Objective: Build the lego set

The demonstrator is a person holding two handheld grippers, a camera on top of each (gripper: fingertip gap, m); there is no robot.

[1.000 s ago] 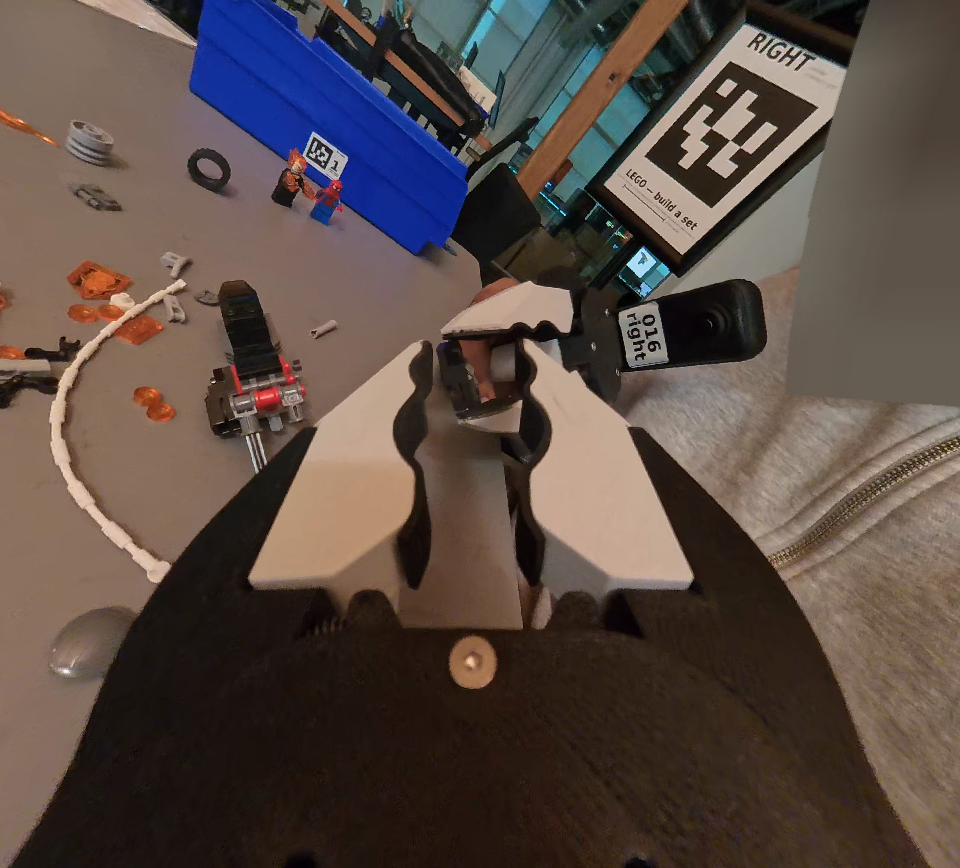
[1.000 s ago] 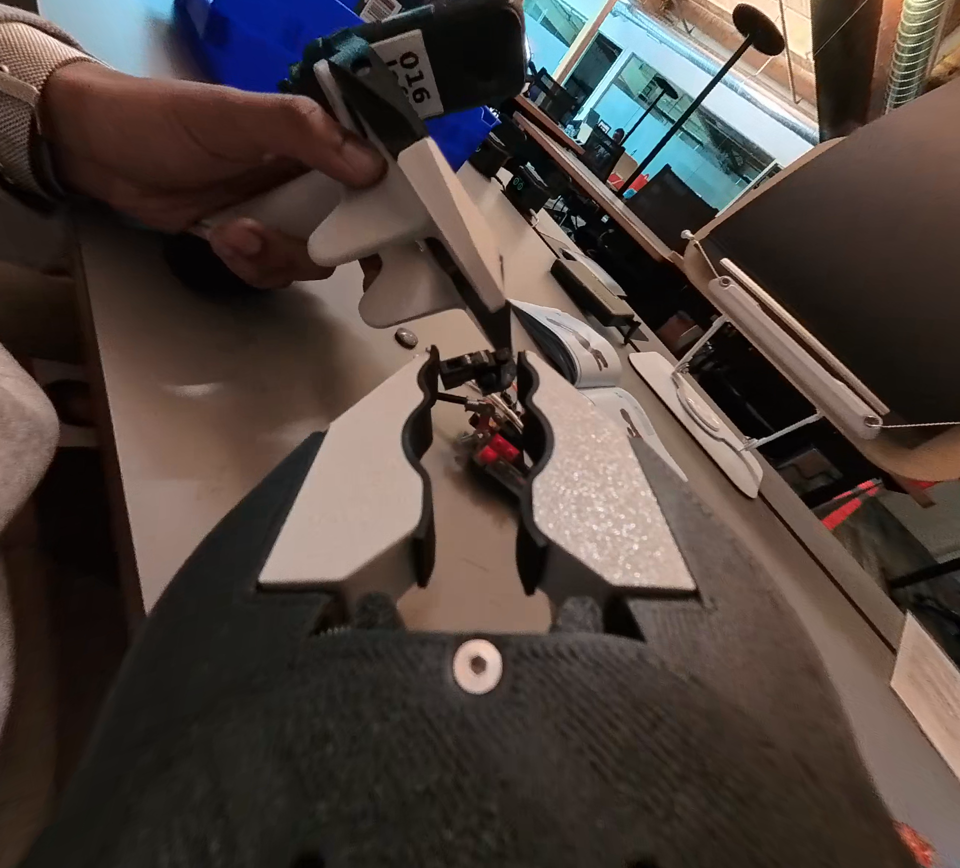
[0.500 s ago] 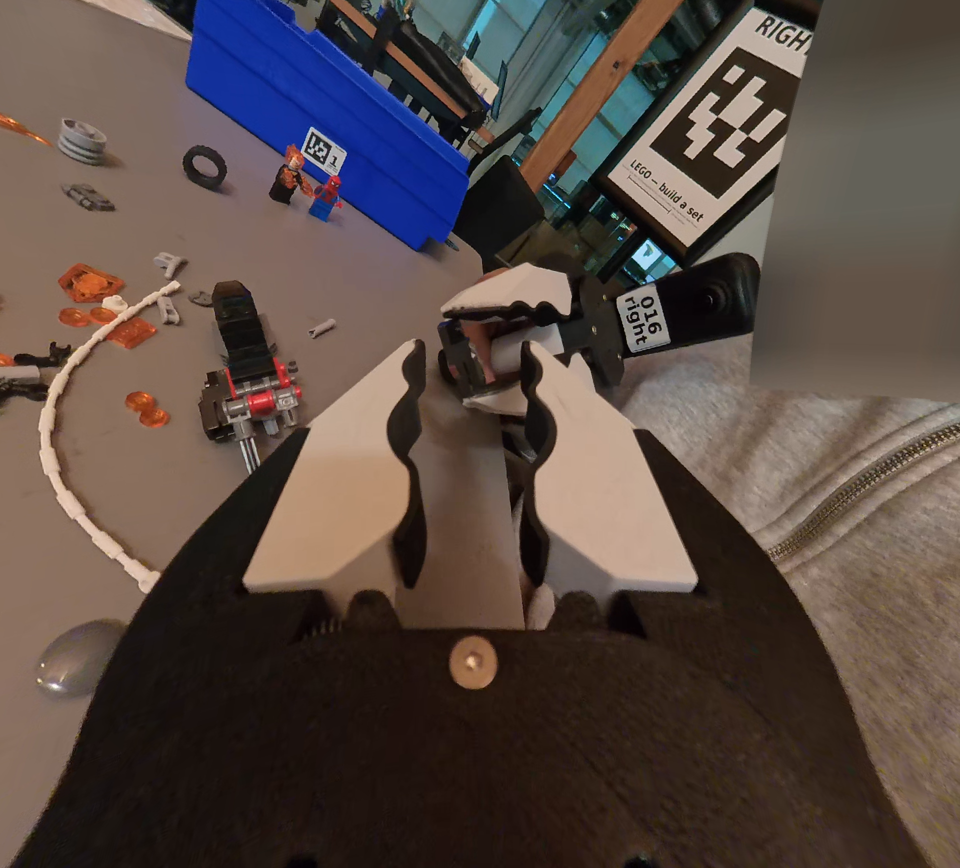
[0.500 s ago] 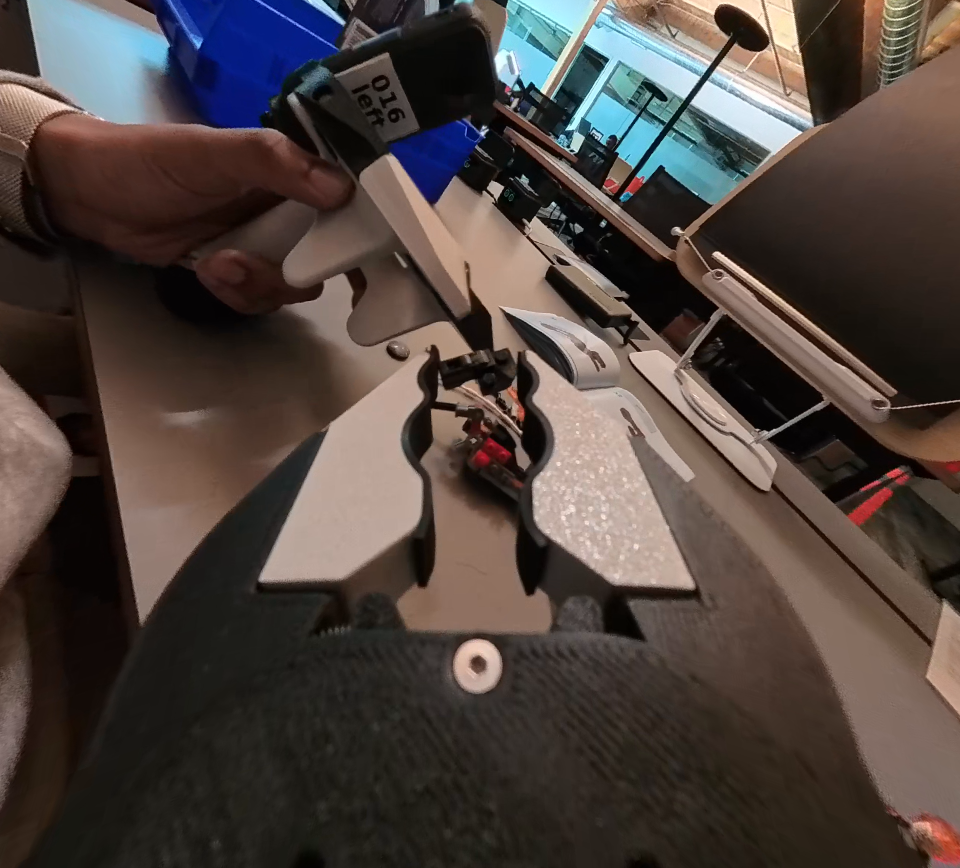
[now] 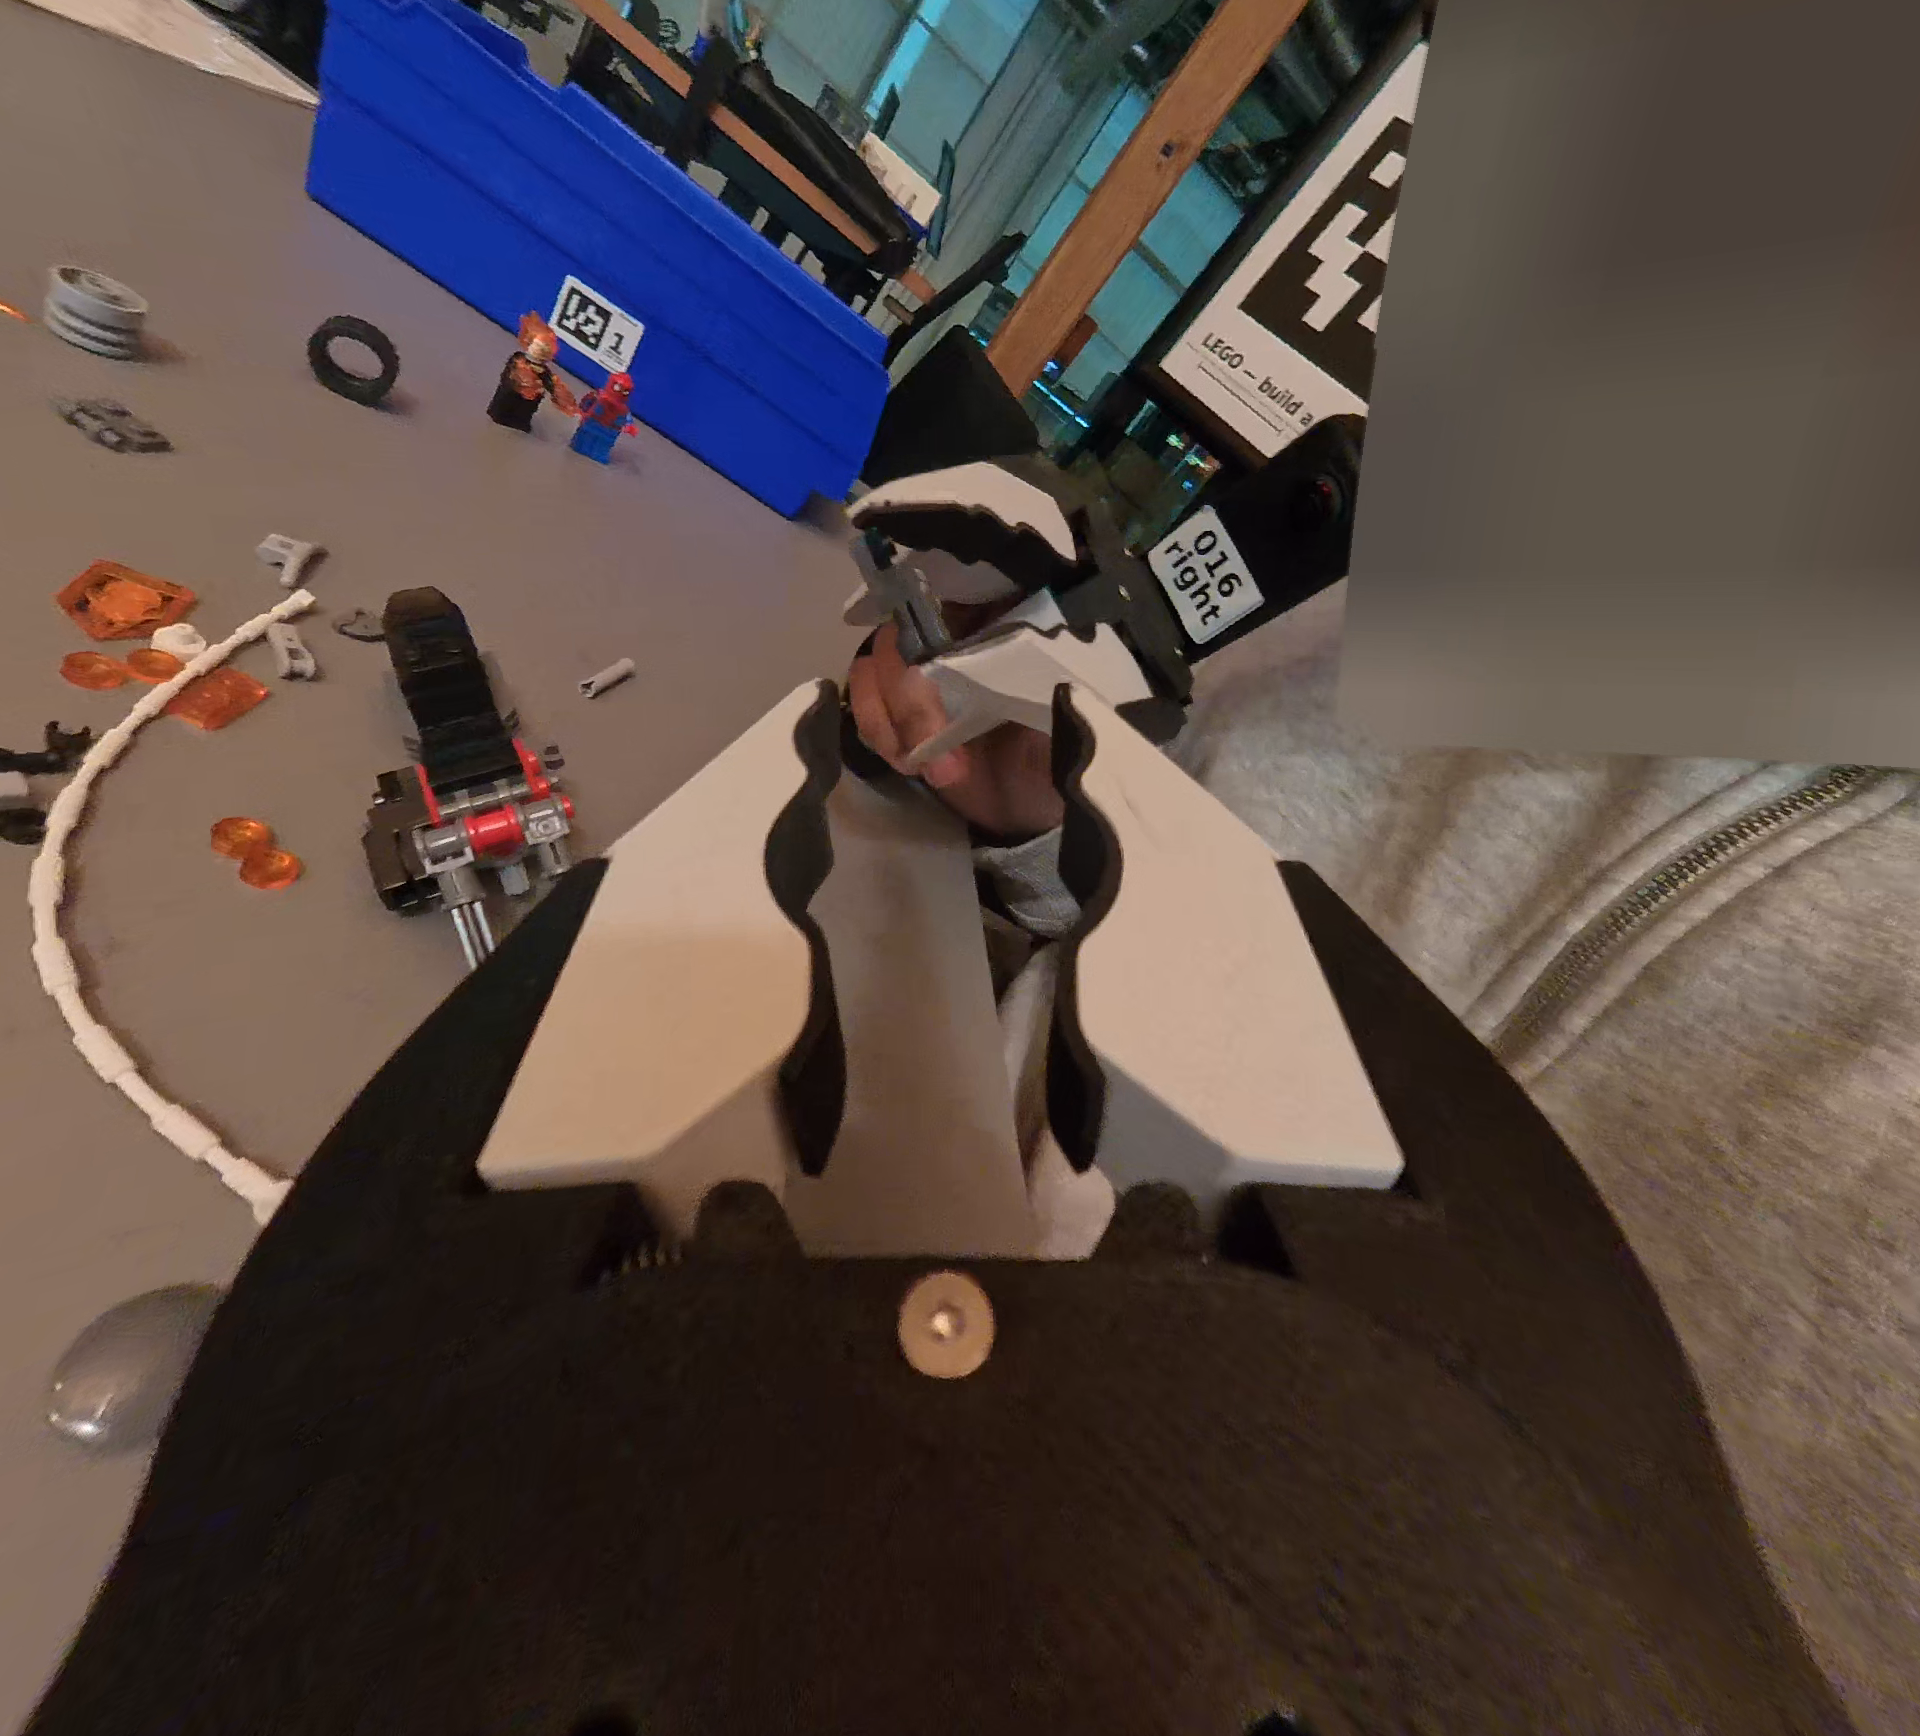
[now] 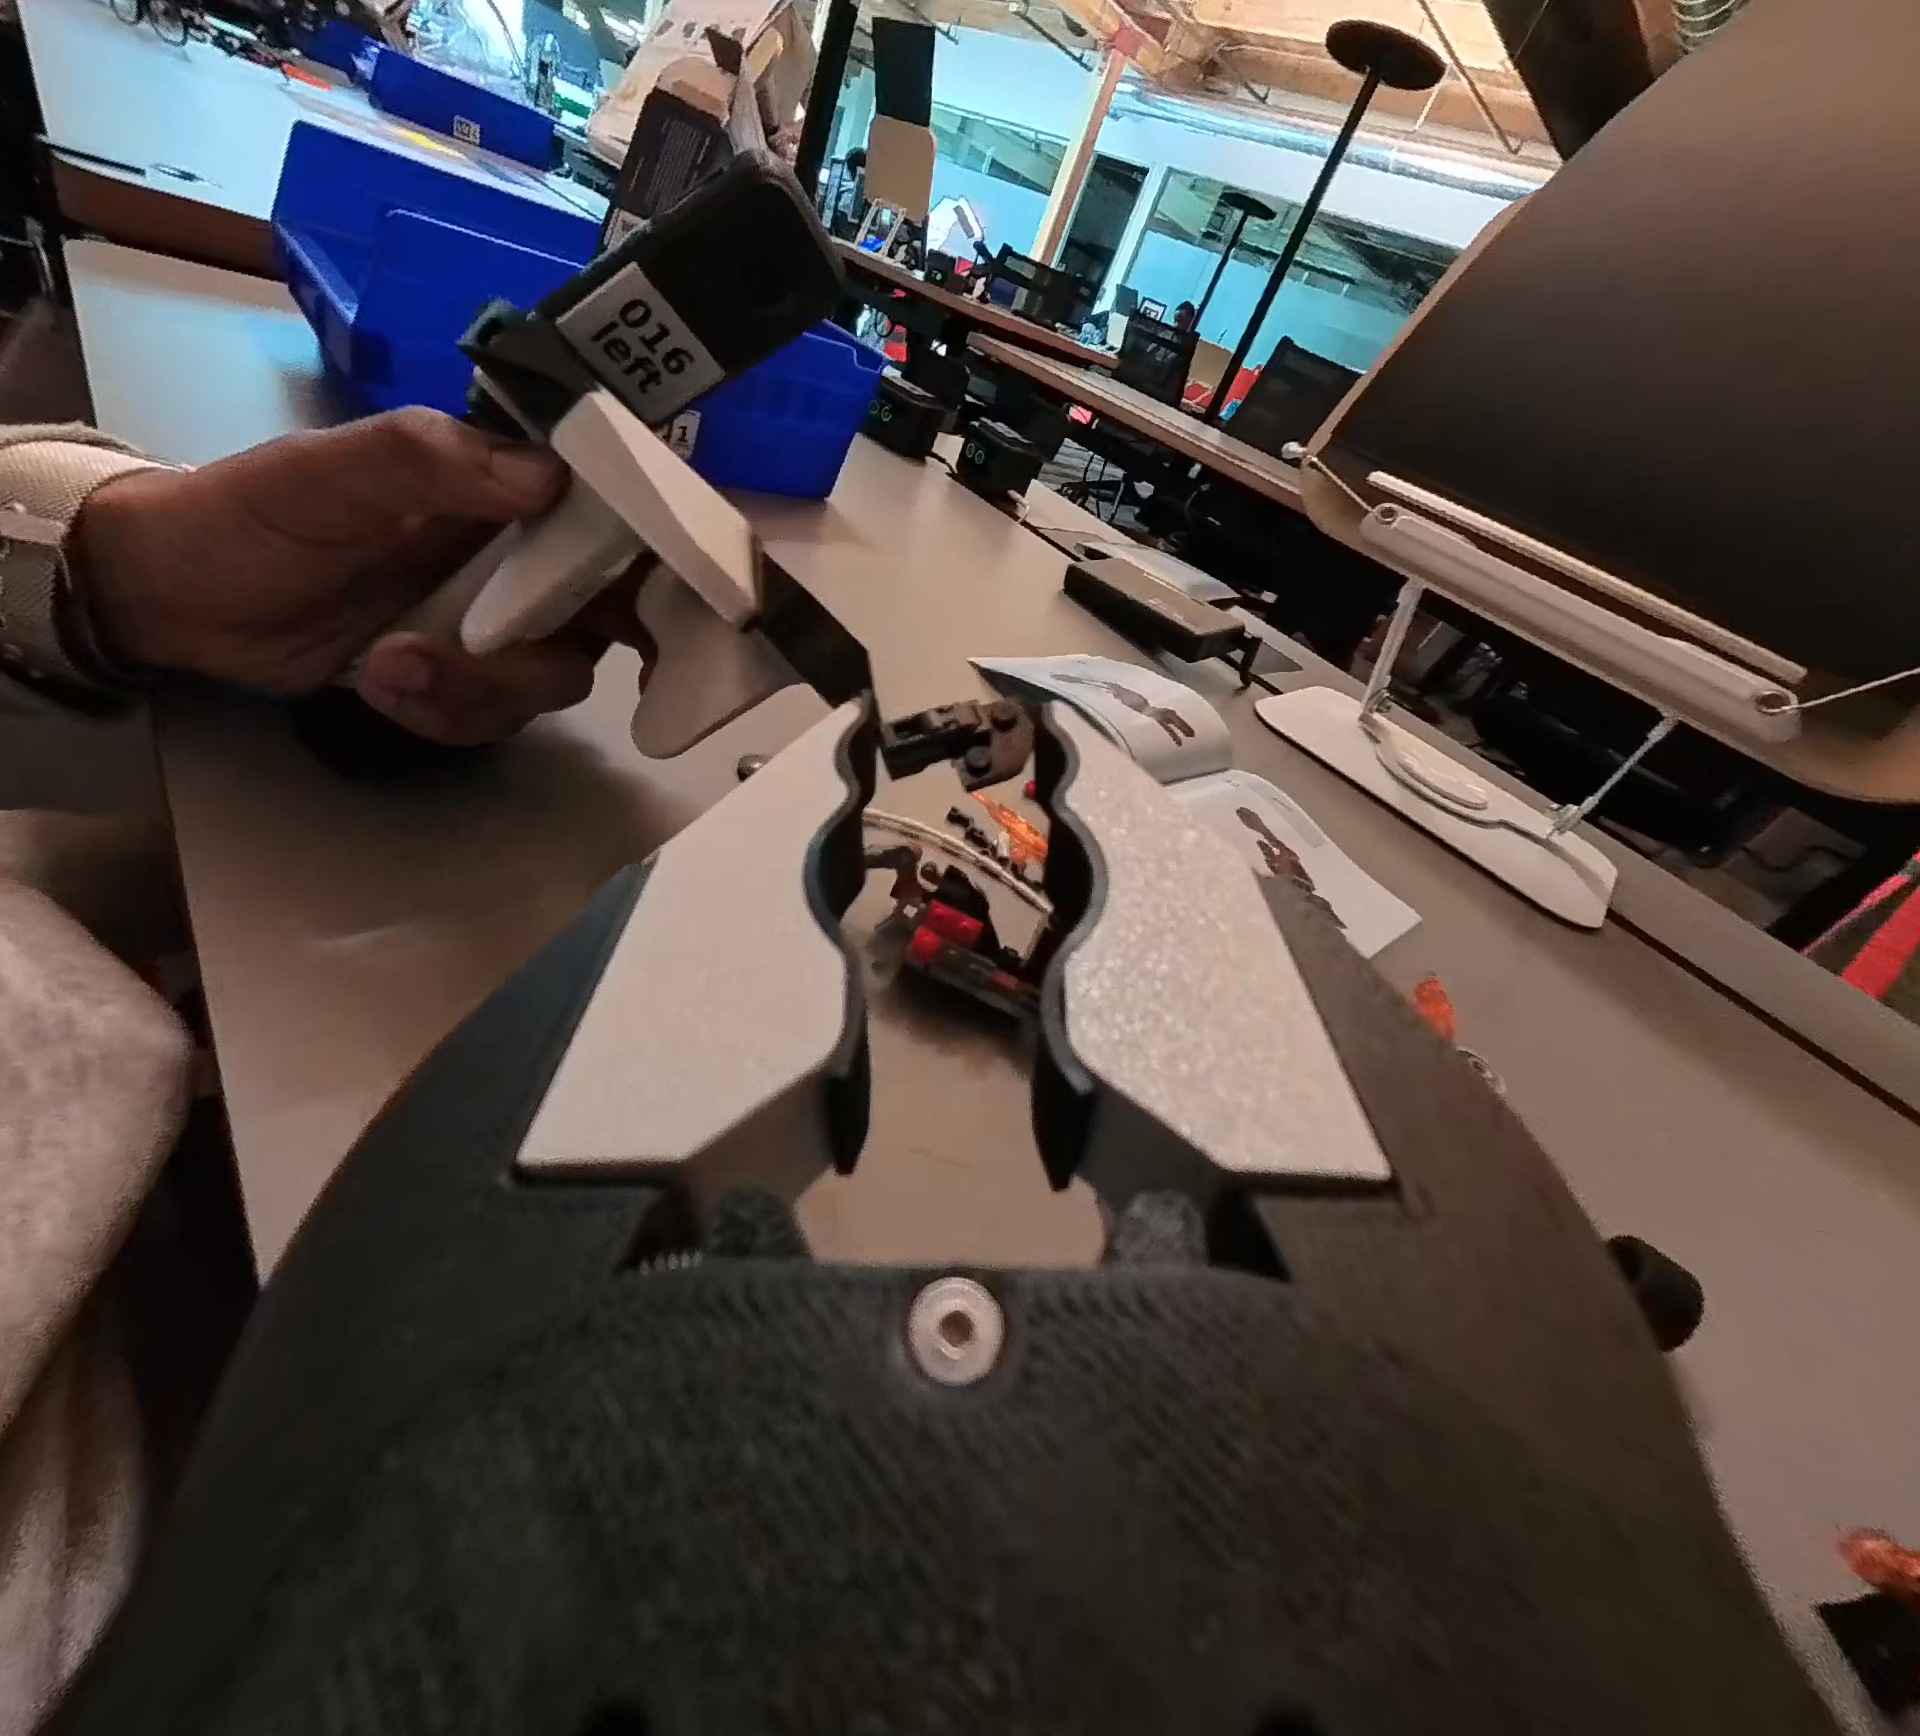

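My right gripper [image 6: 954, 728] is shut on a small dark grey Lego piece [image 6: 951, 739] and holds it in the air above the table. The same piece [image 5: 894, 590] shows in the left wrist view, in the right gripper [image 5: 896, 621]. My left gripper [image 5: 940, 720] is open and empty, just below and in front of the right one. In the right wrist view it [image 6: 821, 670] hangs to the left of the held piece, apart from it. The part-built black, red and grey Lego bike [image 5: 457, 782] lies on the grey table [image 5: 623, 564], also seen under the right gripper [image 6: 956, 938].
A blue bin [image 5: 582, 232] stands at the back, with two minifigures [image 5: 566, 398] in front. A tyre [image 5: 353, 358], a grey wheel [image 5: 96, 310], a white chain [image 5: 94, 907] and orange clear pieces [image 5: 156, 647] lie at the left. An instruction booklet [image 6: 1174, 730] and a white stand [image 6: 1455, 751] are at the right. The grippers are tip to tip, or close to it.
The left gripper's tip was against the piece in the right gripper; it has drawn back to the left. The right gripper has lifted with the piece still in it.
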